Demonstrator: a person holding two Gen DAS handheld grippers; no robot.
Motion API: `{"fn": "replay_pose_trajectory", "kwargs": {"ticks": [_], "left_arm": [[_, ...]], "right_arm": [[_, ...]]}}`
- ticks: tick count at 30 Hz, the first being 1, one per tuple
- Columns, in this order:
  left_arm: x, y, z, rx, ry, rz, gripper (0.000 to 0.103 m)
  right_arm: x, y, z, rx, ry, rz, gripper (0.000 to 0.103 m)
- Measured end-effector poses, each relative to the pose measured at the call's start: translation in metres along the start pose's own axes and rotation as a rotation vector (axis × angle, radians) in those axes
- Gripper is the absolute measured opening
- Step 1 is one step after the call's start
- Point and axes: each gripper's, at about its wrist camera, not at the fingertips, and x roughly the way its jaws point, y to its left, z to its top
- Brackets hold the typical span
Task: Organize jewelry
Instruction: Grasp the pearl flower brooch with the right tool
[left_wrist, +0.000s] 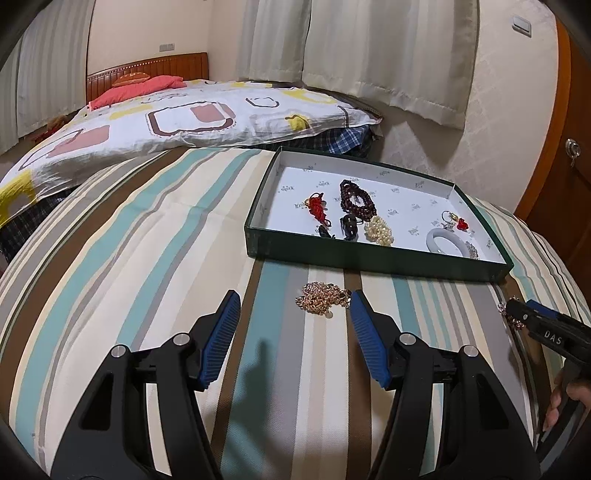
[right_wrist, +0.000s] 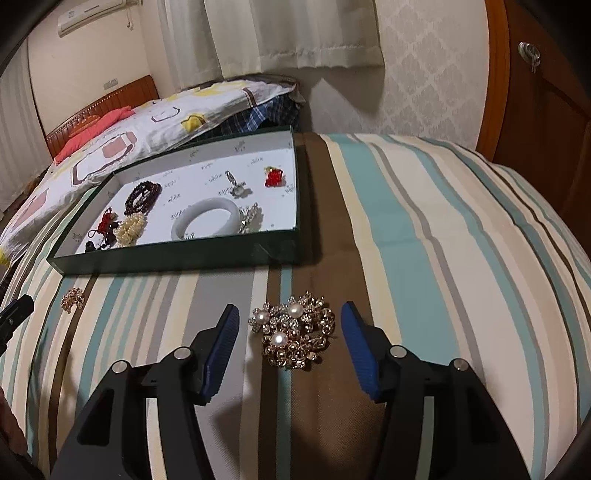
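Note:
A green box tray (left_wrist: 369, 264) (right_wrist: 177, 258) with a white floor lies on the striped bedspread. It holds a dark bead bracelet (left_wrist: 356, 197), a red tassel (left_wrist: 319, 208), a pearl cluster (left_wrist: 378, 229), a white bangle (right_wrist: 207, 218), a ring and a red charm (right_wrist: 274, 176). A gold chain piece (left_wrist: 323, 297) (right_wrist: 72, 299) lies on the bedspread just ahead of my open left gripper (left_wrist: 293, 306). A gold brooch with pearls (right_wrist: 293, 336) lies between the fingers of my open right gripper (right_wrist: 288, 317), untouched. The right gripper also shows in the left wrist view (left_wrist: 517, 314).
The striped bedspread (right_wrist: 424, 240) covers the surface. A patterned quilt (left_wrist: 166, 122) and a red pillow (left_wrist: 140, 88) lie behind the tray. Curtains (left_wrist: 369, 55) hang at the back. A wooden cabinet (right_wrist: 546, 92) stands at the right.

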Motion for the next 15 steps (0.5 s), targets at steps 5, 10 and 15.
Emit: {"fn": "replay_pose_trajectory", "kwargs": {"ticks": [5, 10, 15], "left_arm": [[0.000, 0.000, 0.000, -0.001, 0.002, -0.001, 0.060], [0.002, -0.001, -0.002, 0.002, 0.006, -0.003, 0.060], [0.005, -0.005, -0.004, 0.008, 0.016, -0.005, 0.060]], "right_arm": [[0.001, 0.003, -0.004, -0.010, 0.027, 0.020, 0.039], [-0.002, 0.007, -0.005, -0.017, 0.021, 0.036, 0.035], [-0.007, 0.019, -0.005, -0.056, -0.002, 0.042, 0.016]]}}
